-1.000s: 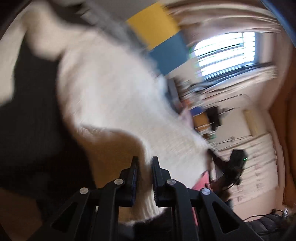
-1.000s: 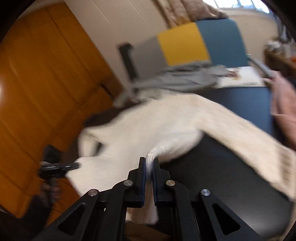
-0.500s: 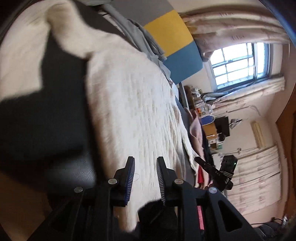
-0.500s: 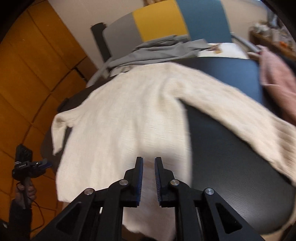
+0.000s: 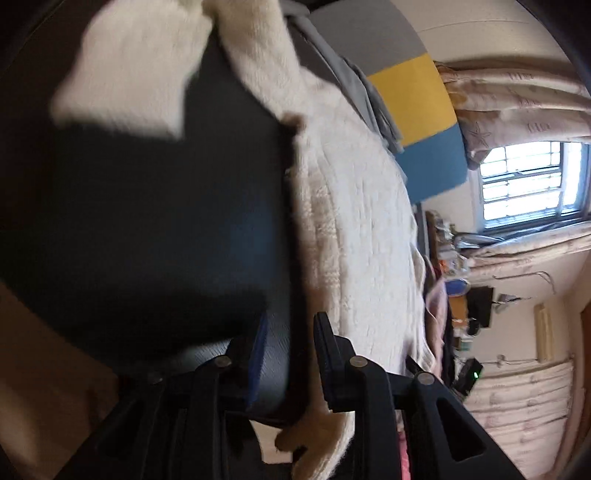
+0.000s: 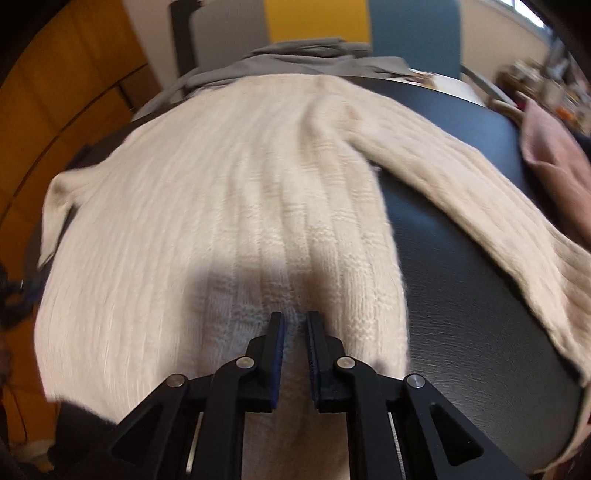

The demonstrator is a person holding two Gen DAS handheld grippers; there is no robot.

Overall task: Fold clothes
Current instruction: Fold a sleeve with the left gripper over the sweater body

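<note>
A cream ribbed knit sweater (image 6: 229, 192) lies spread flat on the dark table (image 6: 461, 295), its hem toward me and one sleeve (image 6: 480, 199) stretched out to the right. My right gripper (image 6: 294, 321) hovers open over the hem with nothing between its fingers. In the left wrist view the same sweater (image 5: 354, 229) runs up the frame, with its other sleeve (image 5: 125, 77) lying at the top left. My left gripper (image 5: 288, 328) is open at the sweater's left side edge, over bare table (image 5: 155, 206), holding nothing.
A grey garment (image 6: 288, 59) lies at the table's far edge before a grey, yellow and blue panel (image 6: 317, 18). A pink garment (image 6: 554, 162) sits at the right. Orange wooden doors (image 6: 55, 92) stand left. A window (image 5: 528, 184) and cluttered shelves are beyond.
Both grippers let go of the sweater's hem and opened. The sweater dropped from a lifted, bunched hang to lying spread flat on the table.
</note>
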